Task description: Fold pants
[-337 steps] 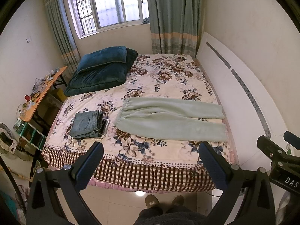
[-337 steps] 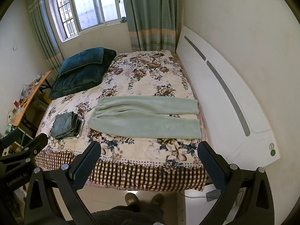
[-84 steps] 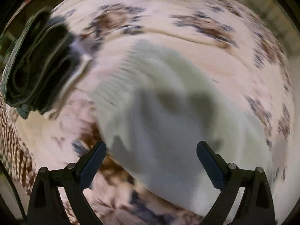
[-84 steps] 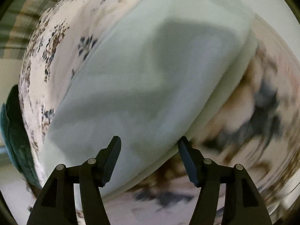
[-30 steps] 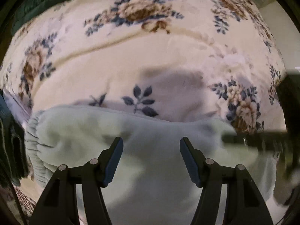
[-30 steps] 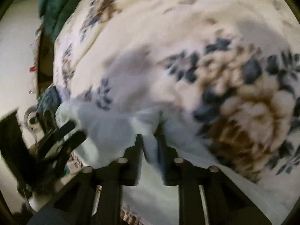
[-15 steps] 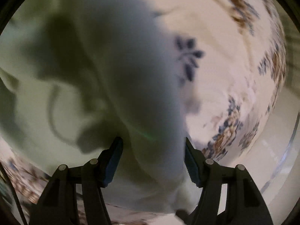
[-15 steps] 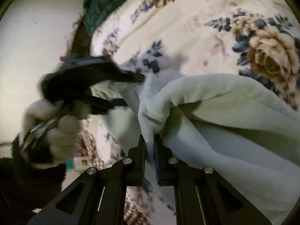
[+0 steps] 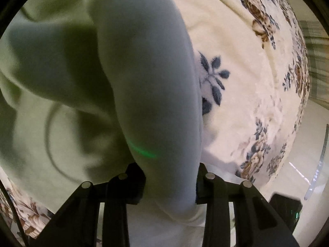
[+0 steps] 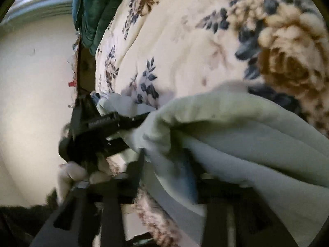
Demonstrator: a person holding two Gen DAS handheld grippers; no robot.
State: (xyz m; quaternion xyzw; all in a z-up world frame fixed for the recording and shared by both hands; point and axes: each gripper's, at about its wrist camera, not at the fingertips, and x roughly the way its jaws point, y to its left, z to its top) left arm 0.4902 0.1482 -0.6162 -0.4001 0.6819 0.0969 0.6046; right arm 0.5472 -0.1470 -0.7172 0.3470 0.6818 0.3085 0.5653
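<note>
The light green pants (image 9: 144, 78) fill most of the left wrist view, bunched in thick folds over the floral bedspread (image 9: 246, 65). My left gripper (image 9: 170, 183) is shut on a thick fold of the pants. In the right wrist view the pants (image 10: 236, 127) drape across the lower right, and my right gripper (image 10: 168, 177) is blurred but shut on a fold of them. The left gripper (image 10: 131, 123), held in a white-gloved hand, also shows there, clamped on the pants' edge at centre left.
A dark teal blanket (image 10: 92, 10) lies at the far end of the bed. The cream wall (image 10: 30, 103) and bed edge are at the left of the right wrist view. Pale floor (image 9: 304, 164) shows beyond the bed edge at the right.
Both grippers closed on the pants and lifted them off the bedspread. In the last half second the right gripper has shifted, and the left gripper now shows lower and closer to it.
</note>
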